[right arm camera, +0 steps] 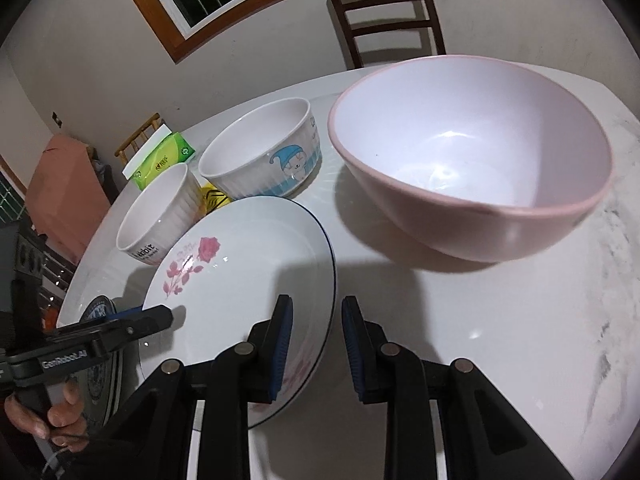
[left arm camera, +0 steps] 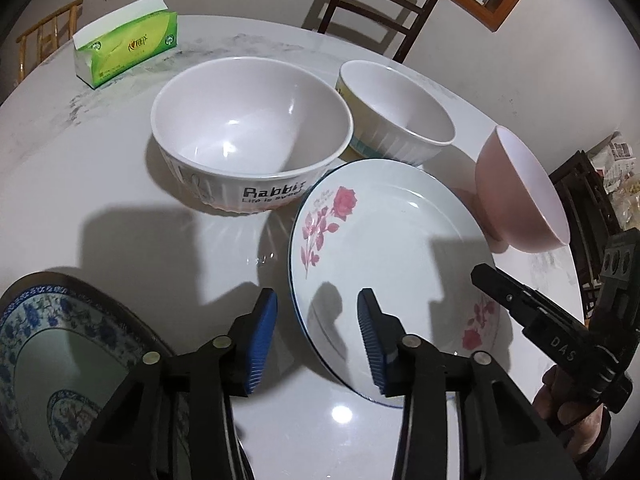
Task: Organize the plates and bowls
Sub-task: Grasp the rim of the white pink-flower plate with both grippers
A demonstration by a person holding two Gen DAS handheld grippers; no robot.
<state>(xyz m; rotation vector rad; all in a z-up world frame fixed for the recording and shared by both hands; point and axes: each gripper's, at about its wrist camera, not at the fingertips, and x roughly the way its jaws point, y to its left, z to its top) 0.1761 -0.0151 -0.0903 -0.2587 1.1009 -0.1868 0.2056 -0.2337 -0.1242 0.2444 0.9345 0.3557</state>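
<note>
So both hands are going for the same thing here. The rose plate (left arm camera: 392, 240) sits on the table (left arm camera: 100, 184) towards its near edge. The left gripper (left arm camera: 319, 332) has its jaws spread astride the plate's left rim, one pad over the plate and one outside it, and I don't see either pressing. The right gripper (right arm camera: 318, 328) is set up the same way on the opposite rim. Its gap is narrower, but the pads stand clear of the rim.

My guess on the two-handed approach: a shallow glazed plate lying flat gives you nothing but the rim to pinch, and one pinch would let it swing. Gripping both sides should keep it level.

The blue-patterned plate (left arm camera: 60, 360) is at the near left edge, right beside the left gripper, so it looks like the obvious place to stack plates. The bowls are bunched further back. The Rabbit bowl (left arm camera: 248, 128) almost touches the rose plate, the cartoon bowl (right arm camera: 264, 148) is beside it, and the pink bowl (right arm camera: 472, 160) is out by the right edge. They'd probably nest afterwards. The tissue pack (left arm camera: 124, 40) at the far left edge is out of the way.
</note>
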